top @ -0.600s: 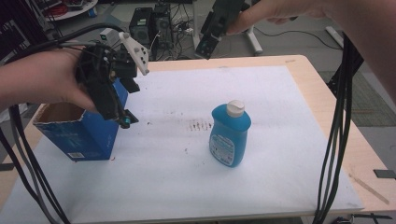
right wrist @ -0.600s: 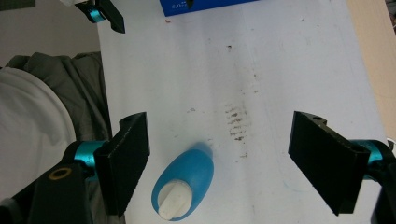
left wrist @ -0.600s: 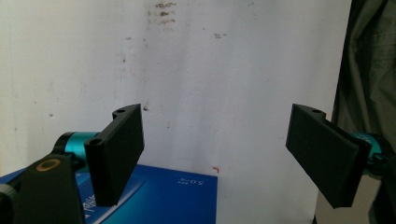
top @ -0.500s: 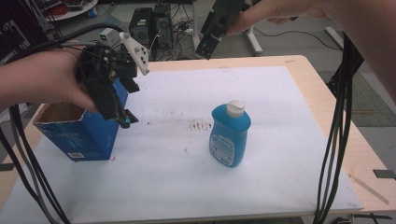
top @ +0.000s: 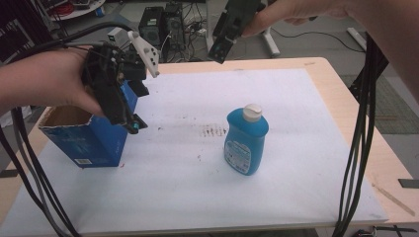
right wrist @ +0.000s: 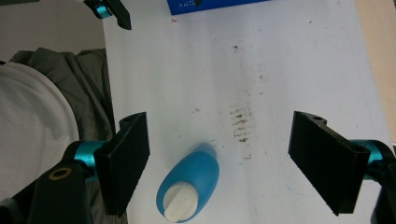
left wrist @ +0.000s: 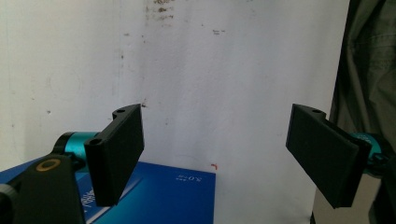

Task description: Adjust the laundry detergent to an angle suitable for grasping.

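Observation:
An open-topped blue box (top: 86, 140) stands at the left of the white mat (top: 296, 123). My left gripper (top: 138, 106) hovers above the box's right end, jaws wide apart and nothing between them. In the left gripper view the gripper (left wrist: 215, 135) looks down on bare mat, with the blue box (left wrist: 163, 196) at the bottom edge. A blue bottle (top: 245, 143) with a white cap stands upright mid-table. My right gripper (top: 220, 49) is high over the far edge, open. In the right gripper view the gripper (right wrist: 219, 140) looks down on the bottle (right wrist: 191, 186).
Dark smudges (top: 212, 131) mark the mat between box and bottle. Black cables (top: 358, 148) hang down at the right, and more cables (top: 24, 168) trail at the left. The wooden table edge (top: 346, 103) runs along the right. Computer gear (top: 163, 24) sits on the floor beyond.

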{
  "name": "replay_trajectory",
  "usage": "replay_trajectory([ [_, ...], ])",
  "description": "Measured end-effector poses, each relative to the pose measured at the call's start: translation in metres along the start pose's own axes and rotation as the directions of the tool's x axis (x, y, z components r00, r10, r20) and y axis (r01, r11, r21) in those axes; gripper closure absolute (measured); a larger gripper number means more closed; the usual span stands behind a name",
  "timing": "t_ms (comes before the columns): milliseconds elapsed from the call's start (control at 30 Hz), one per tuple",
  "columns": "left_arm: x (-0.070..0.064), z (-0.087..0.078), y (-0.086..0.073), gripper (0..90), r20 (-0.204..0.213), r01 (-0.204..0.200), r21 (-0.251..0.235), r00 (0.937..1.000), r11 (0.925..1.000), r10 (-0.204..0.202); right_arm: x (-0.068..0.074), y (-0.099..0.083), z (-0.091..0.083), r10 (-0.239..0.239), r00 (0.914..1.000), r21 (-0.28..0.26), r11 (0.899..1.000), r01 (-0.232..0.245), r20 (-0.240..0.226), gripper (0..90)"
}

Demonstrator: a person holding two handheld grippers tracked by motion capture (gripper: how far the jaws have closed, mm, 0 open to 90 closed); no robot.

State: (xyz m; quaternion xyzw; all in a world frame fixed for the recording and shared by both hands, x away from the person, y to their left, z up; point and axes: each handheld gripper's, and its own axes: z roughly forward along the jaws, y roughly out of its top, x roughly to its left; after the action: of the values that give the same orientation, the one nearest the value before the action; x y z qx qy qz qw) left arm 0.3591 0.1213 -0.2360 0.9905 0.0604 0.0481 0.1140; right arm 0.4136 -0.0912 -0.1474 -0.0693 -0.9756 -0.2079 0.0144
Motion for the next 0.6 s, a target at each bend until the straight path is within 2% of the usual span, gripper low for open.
replay_trajectory([
  [600, 0.0007, -0.0003, 0.0016, 19.4, 0.005, 0.006, 0.001, 1.0000, 1.0000, -0.006, 0.0011, -0.0022, 0.0006, -0.007, 1.0000, 0.013, 1.000, 0.007, -0.006, 20.1],
])
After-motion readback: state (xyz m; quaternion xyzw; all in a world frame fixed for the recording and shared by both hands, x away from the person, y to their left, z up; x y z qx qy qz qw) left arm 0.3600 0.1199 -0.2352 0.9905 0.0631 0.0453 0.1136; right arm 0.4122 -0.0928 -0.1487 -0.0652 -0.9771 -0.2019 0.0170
